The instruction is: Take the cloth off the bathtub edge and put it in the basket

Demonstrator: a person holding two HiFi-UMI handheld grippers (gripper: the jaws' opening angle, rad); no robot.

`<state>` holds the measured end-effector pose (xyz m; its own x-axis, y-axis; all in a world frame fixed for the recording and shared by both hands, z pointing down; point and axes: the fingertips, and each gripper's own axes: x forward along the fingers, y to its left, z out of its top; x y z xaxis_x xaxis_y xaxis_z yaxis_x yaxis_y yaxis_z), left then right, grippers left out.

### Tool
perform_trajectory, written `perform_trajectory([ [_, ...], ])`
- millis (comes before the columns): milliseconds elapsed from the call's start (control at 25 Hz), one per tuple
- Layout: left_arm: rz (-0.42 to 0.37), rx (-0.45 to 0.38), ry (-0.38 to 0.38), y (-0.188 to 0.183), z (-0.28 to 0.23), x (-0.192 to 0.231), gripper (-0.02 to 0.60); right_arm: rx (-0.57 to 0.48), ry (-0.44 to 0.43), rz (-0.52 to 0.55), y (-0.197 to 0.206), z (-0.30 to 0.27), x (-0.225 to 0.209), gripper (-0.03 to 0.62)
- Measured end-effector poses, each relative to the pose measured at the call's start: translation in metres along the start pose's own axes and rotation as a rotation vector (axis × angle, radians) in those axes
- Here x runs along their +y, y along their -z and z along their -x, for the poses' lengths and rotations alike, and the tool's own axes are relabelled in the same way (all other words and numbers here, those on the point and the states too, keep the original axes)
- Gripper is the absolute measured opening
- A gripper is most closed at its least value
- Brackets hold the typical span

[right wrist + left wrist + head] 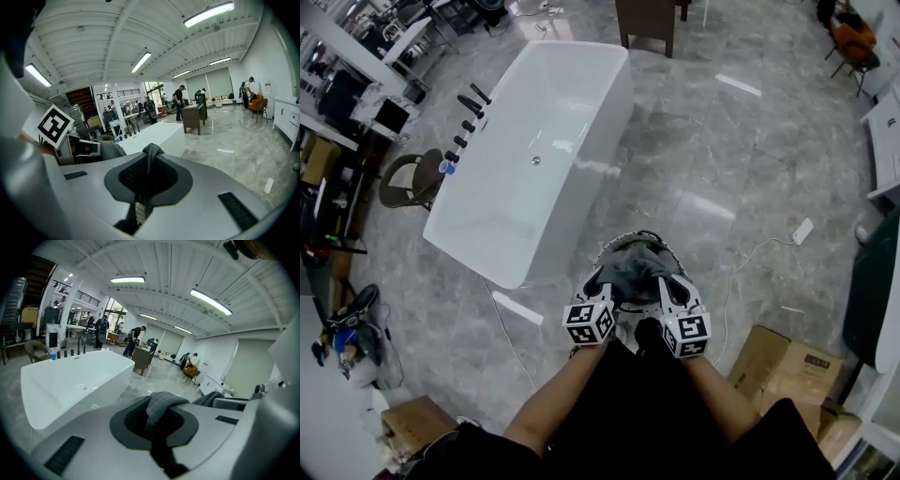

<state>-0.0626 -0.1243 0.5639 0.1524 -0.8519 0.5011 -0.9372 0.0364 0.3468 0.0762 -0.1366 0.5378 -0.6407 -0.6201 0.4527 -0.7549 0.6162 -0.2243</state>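
cloth: grey, clear of the bathtub edge, bunched btw both grippers over the basket mouth; touching the basket or not, can't tell.
L gripper: jaws closed, pinching a fold of the cloth.
R gripper: jaws closed on another fold of the same cloth.
basket: woven, rim shows at 12 o'clock just past the jaws.
bathtub: white, at 11 o'clock, well apart.
handling (est.): light, soft, limp, not fragile; thin fold may slip, so pinch a gathered fold.
count: 1 cloth, 1 basket, 1 bathtub, 2 grippers.
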Motion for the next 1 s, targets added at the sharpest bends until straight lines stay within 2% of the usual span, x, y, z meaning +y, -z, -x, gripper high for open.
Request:
perform_trajectory([
  [120,0.023,0.0,-0.05,0.015,-0.011,0.005,0.026,0.038,-0.044,0.011,0.019,-0.009,-0.003,0.037],
  [320,0.058,0.035,-0.077,0.044,-0.022,0.02,0.026,0.117,-0.072,-0.031,0.056,-0.02,-0.002,0.037],
  [480,0.115,0.07,-0.106,0.065,-0.028,0.035,0.026,0.149,-0.062,-0.041,0.078,-0.024,-0.013,0.037],
  [560,0.103,0.085,-0.093,0.073,-0.031,0.036,0.026,0.154,-0.049,-0.052,0.087,-0.027,-0.017,0.037],
  [760,0.061,0.12,-0.077,0.094,-0.048,0.042,0.026,0.18,-0.057,0.009,0.108,-0.053,-0.019,0.037],
  [880,0.03,0.139,-0.044,0.107,-0.061,0.043,0.026,0.189,-0.046,0.014,0.119,-0.069,-0.024,0.037],
  [1000,0.037,0.158,-0.007,0.12,-0.079,0.045,0.026,0.21,-0.017,0.004,0.133,-0.086,-0.035,0.037],
])
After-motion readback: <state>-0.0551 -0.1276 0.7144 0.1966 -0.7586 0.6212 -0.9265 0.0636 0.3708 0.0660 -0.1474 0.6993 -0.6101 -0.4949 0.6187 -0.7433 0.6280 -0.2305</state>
